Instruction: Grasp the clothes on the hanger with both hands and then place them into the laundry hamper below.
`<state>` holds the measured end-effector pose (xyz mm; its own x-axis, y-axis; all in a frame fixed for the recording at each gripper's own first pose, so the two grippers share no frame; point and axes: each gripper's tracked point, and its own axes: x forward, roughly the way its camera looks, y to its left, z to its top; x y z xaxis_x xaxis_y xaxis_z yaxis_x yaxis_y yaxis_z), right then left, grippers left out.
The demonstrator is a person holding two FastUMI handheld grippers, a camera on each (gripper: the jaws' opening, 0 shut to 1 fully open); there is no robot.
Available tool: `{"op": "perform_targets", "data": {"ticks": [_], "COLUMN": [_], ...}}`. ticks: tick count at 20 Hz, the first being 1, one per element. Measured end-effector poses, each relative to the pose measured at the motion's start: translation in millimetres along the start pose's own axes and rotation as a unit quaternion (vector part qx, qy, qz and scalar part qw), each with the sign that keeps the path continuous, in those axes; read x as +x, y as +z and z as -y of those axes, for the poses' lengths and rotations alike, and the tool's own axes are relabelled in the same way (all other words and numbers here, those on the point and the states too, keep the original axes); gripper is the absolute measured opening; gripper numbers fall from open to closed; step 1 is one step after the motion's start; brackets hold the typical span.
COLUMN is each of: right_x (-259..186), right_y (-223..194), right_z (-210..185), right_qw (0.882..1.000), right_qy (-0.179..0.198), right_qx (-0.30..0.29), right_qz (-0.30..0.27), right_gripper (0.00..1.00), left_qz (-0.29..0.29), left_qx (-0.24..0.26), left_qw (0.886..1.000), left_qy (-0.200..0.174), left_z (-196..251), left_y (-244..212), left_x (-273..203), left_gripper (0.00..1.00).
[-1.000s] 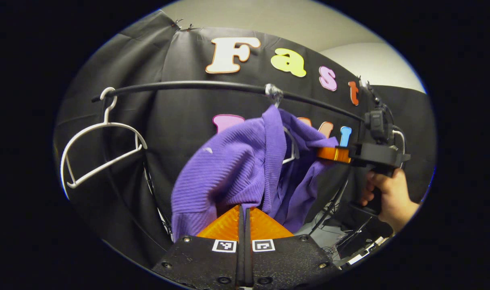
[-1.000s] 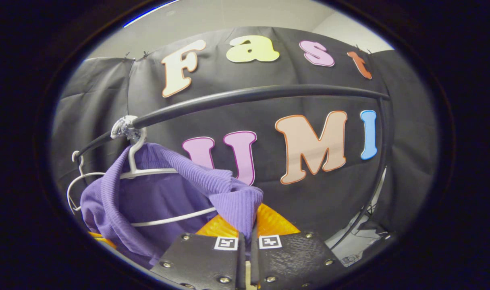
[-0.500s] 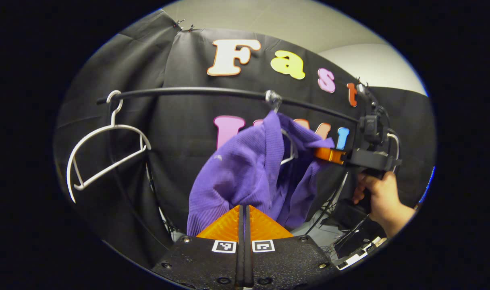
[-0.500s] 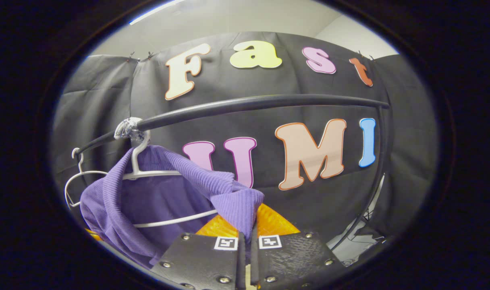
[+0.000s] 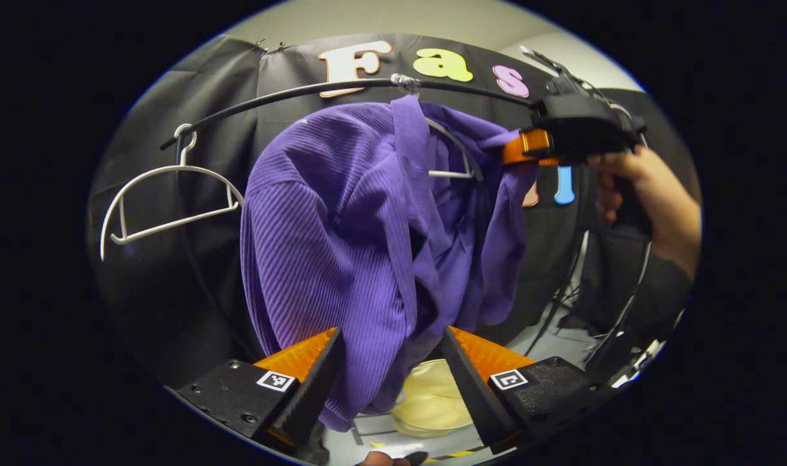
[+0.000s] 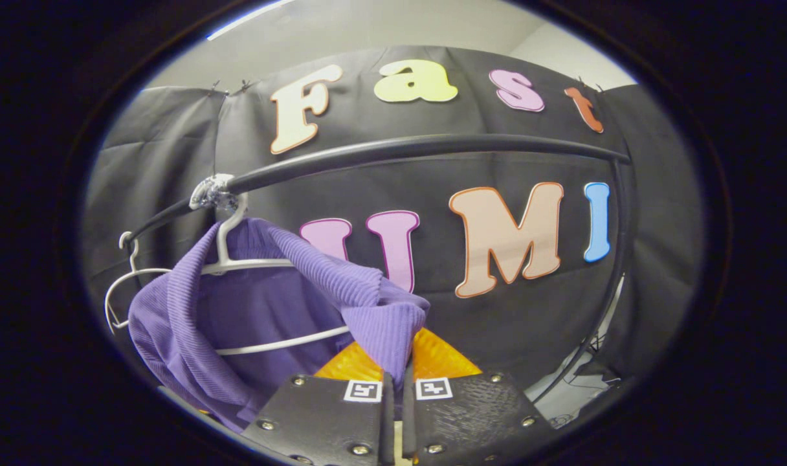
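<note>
While my right gripper (image 6: 393, 388) pinches the purple sweater's (image 5: 342, 226) shoulder, my left gripper (image 5: 387, 362) gapes wide with the hem hanging between its fingers, unclamped. The garment hangs long-axis vertical from the hanger (image 6: 251, 262), so left's nearer the hamper (image 5: 429, 401) below.

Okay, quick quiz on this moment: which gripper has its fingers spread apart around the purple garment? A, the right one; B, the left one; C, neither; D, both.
B. In the left gripper view the left gripper has its fingers wide apart with the purple garment hanging between them, while in the right gripper view the right gripper has its fingers pinched together on a fold of the cloth.
</note>
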<state>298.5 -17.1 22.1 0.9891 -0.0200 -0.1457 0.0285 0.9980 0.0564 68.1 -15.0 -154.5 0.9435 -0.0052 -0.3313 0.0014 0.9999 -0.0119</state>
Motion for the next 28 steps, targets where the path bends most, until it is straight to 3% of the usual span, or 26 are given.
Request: {"op": "perform_targets", "data": {"ticks": [5, 7, 10, 13, 14, 18, 21, 24, 25, 28], "right_x": [0, -1, -2, 0, 0, 3, 4, 10, 13, 22], "right_y": [-11, -16, -21, -18, -16, -20, -22, -26, -28, -30], "right_z": [-4, -6, -9, -4, -2, 1, 0, -1, -2, -6], "right_qw": [1.0, 1.0, 1.0, 1.0, 1.0, 1.0, 1.0, 1.0, 1.0, 1.0], "right_qy": [-0.002, 0.0, 0.005, 0.005, 0.004, 0.007, 0.01, 0.01, 0.012, 0.015], "right_qx": [-0.018, -0.019, -0.019, -0.018, -0.018, -0.015, -0.012, -0.013, -0.012, -0.012], "right_qz": [0.0, -0.003, -0.009, -0.007, -0.006, -0.009, -0.01, -0.013, -0.017, -0.02], "right_gripper": [0.05, 0.05, 0.05, 0.05, 0.05, 0.05, 0.05, 0.05, 0.05, 0.05], "left_qz": [0.007, 0.006, 0.018, 0.021, 0.027, -0.006, 0.008, 0.002, -0.001, 0.004], "left_qx": [-0.017, -0.042, -0.063, -0.047, -0.04, -0.054, -0.061, -0.03, -0.026, -0.051], "left_qw": [0.998, 0.997, 0.997, 0.999, 0.999, 0.998, 0.998, 0.999, 0.999, 0.999], "left_qy": [0.068, 0.072, 0.041, 0.018, 0.021, 0.036, 0.02, 0.031, 0.033, 0.012], "left_z": [-24, -23, 3, 29, 32, 28, 35, 26, 21, 14], "left_y": [7, 16, 34, 40, 42, 45, 57, 59, 60, 70], "left_x": [45, 58, 58, 54, 54, 70, 72, 88, 91, 101], "left_gripper": [0.92, 0.94, 0.9, 0.87, 0.9, 0.9, 0.93, 0.89, 0.92, 0.93]}}
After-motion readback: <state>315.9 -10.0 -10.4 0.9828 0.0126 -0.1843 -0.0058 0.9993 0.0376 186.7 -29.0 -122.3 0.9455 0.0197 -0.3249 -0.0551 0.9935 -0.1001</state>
